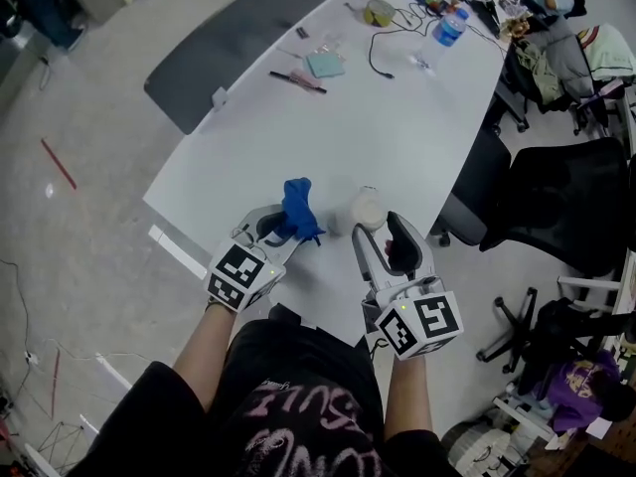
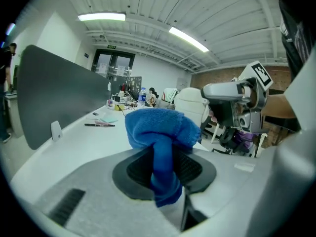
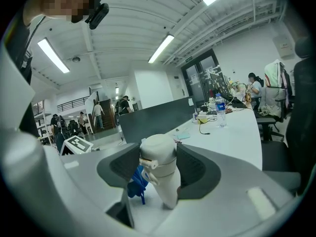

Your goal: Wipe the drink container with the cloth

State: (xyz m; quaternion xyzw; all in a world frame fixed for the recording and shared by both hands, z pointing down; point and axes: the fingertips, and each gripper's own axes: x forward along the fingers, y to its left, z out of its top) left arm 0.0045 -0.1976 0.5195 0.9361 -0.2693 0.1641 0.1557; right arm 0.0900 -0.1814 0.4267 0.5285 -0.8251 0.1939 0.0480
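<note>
Blue cloth (image 1: 298, 205) fills left tool (image 1: 281, 229), container (image 1: 369, 210) right tool (image 1: 380, 230), near table (image 1: 320, 278) edge.

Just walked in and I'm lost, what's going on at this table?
A person stands at a white table with a gripper in each hand. The left gripper is clamped on a bunched blue cloth. The right gripper is closed around a cream drink container beside it. Cloth and container are apart, so no wiping is under way.
</note>
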